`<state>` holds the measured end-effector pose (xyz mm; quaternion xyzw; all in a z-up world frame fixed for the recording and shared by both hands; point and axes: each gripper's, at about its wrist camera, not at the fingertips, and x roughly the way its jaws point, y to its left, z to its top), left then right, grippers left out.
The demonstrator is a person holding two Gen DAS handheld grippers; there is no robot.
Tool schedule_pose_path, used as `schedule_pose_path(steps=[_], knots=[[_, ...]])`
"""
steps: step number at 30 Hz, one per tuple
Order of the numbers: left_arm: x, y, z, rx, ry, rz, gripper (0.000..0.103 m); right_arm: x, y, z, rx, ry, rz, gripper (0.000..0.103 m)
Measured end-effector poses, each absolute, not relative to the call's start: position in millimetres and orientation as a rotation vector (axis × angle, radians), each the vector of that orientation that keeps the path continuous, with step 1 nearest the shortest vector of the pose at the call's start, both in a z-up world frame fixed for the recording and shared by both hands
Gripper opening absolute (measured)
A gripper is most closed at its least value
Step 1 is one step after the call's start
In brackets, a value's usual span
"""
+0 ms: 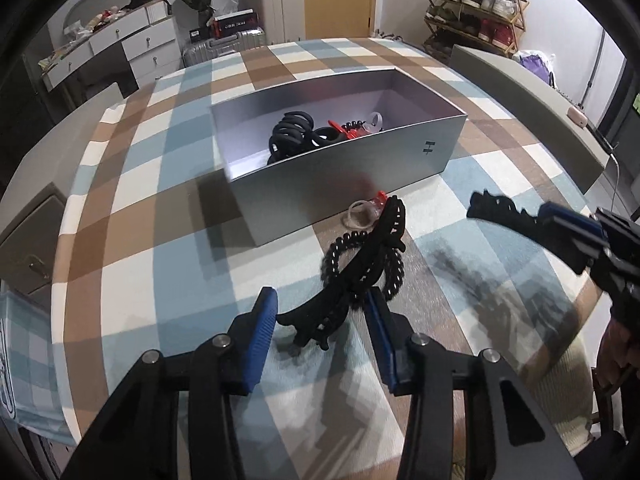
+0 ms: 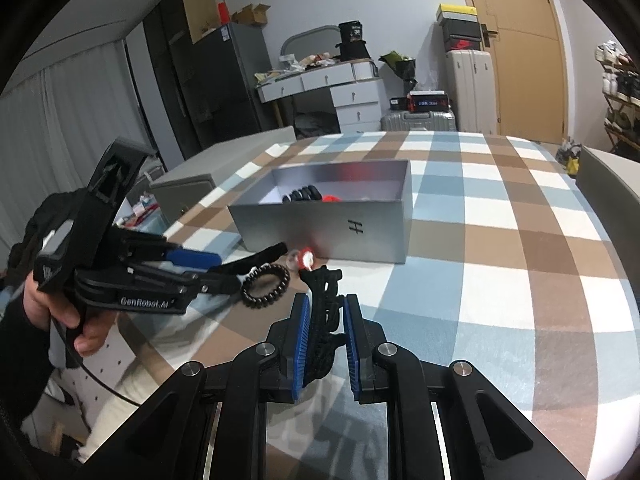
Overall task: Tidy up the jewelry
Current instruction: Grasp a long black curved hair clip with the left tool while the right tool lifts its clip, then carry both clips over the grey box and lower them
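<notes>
Black plastic, toothed and curved: a long hair clip sits between the blue pads of the left gripper, which appear clamped on its lower end while its tip lies across a black coil hair tie. The right gripper is closed on a second black clip, lifted off the cloth. Both clips look light, stiff and springy, best pinched at the thick middle. Just beyond lie a clear ring and a small red piece, near a grey open box already holding dark ties. A checked blue, brown and white tablecloth covers the table. Farther off stand white drawers, suitcases and a shoe rack.
</notes>
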<state>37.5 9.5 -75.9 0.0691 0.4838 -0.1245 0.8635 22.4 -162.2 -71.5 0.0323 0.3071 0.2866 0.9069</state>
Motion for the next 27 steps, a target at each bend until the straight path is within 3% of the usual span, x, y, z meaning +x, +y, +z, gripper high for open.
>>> schedule_pose_path(steps=[16,27], knots=[[33.8,33.0,-23.6,0.018,0.787,-0.184,0.039,38.2,-157.6,-21.6,0.135,0.518,0.645,0.016],[76.3,30.4,-21.4,0.01,0.768,-0.218,0.039,90.0,-146.2,-1.9,0.112,0.476,0.672,0.016]])
